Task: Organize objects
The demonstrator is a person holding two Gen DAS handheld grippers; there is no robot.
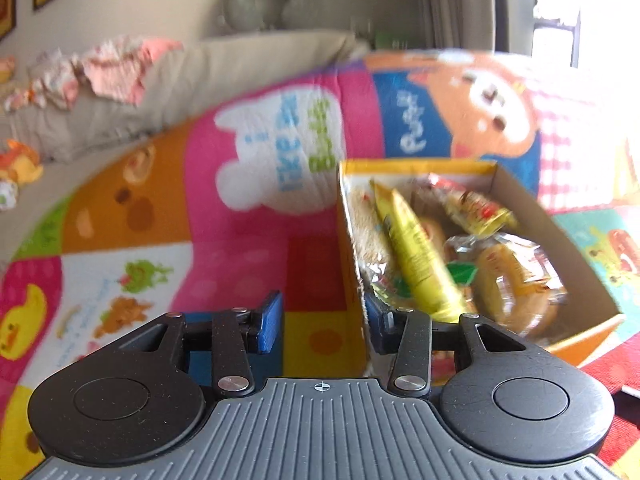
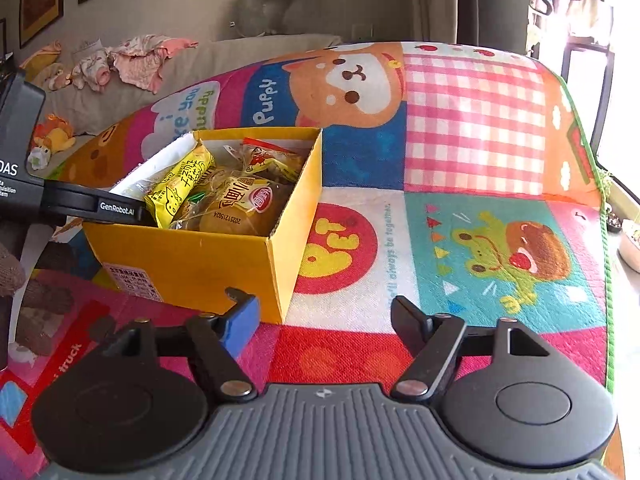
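An open yellow cardboard box (image 2: 192, 264) stands on a colourful play mat (image 2: 472, 128). Inside lie a yellow snack packet (image 2: 180, 188), a bun in clear wrap (image 2: 240, 208) and a red-and-yellow packet (image 2: 268, 160). In the left wrist view the box (image 1: 580, 248) sits right of centre with the yellow packet (image 1: 420, 256) and bun (image 1: 516, 280) showing. My left gripper (image 1: 323, 320) is open and straddles the box's near left wall without pressing it. Its body (image 2: 116, 210) reaches the box from the left. My right gripper (image 2: 326, 320) hangs open over the mat by the box's front right corner, holding nothing.
A grey sofa (image 2: 224, 60) with crumpled pink clothes (image 2: 136, 60) and a plush lion (image 2: 56, 134) lies beyond the mat. A red "truck" item (image 2: 60, 360) and a brown knitted sleeve (image 2: 12, 268) are at the near left. The mat's green edge (image 2: 606, 280) runs along the right.
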